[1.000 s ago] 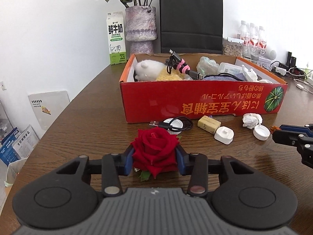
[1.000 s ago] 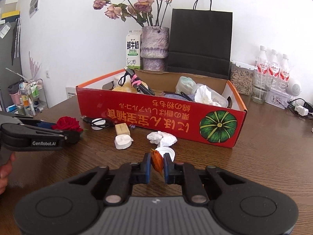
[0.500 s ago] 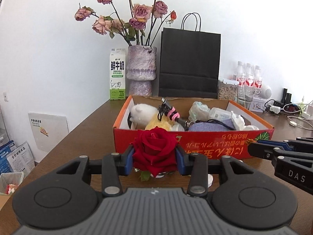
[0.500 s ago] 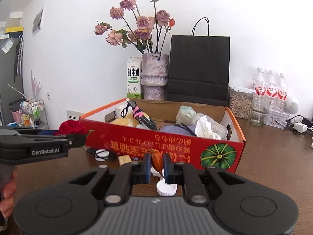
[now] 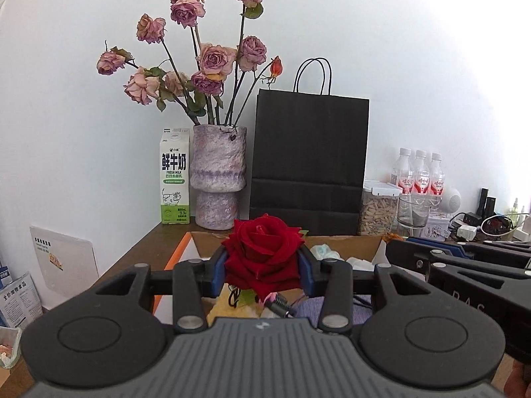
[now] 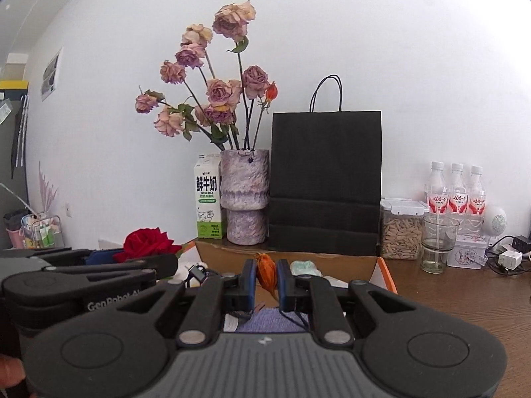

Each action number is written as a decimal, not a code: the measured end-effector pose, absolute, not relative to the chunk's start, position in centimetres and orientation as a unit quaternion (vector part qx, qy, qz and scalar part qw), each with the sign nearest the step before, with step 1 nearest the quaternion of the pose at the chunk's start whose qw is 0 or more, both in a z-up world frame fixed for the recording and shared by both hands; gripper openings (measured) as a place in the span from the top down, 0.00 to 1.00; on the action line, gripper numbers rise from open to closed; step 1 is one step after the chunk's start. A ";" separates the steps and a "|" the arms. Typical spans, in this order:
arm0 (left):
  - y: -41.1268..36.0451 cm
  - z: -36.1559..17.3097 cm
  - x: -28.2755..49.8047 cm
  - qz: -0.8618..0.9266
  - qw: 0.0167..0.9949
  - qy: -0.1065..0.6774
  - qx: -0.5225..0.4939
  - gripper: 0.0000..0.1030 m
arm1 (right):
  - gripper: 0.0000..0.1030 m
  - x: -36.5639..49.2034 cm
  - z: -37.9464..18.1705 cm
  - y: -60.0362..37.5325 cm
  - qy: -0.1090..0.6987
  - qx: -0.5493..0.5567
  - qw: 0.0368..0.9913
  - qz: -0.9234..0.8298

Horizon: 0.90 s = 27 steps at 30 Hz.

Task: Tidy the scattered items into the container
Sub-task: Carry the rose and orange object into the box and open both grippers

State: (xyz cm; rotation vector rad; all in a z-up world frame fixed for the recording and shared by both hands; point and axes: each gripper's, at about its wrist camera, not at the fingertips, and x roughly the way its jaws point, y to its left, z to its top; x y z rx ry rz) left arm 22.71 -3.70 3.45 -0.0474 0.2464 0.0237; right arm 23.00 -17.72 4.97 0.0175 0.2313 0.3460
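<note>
Each hand-held gripper carries one item above the open cardboard box (image 5: pixel 345 243) on the tabletop (image 6: pixel 464 295), presumably for dropping in: the left hand-held gripper (image 5: pixel 264 273) clamps a red rose (image 5: pixel 262 255), the right hand-held gripper (image 6: pixel 266 280) nearly shuts on a small orange dried thing (image 6: pixel 266 270) (a bud, perhaps).
</note>
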 end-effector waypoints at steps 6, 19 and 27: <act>-3.7 1.4 26.6 0.002 0.989 0.149 -0.025 0.58 | 0.88 26.6 2.7 -18.7 0.146 0.030 0.976 0.158; -3.1 -0.3 26.7 0.013 0.986 0.168 -0.019 0.58 | 0.88 26.3 1.1 -18.3 0.166 0.014 0.974 0.155; -3.2 -0.7 26.7 0.011 0.985 0.172 -0.015 0.58 | 0.88 26.3 1.1 -18.3 0.165 0.010 0.975 0.150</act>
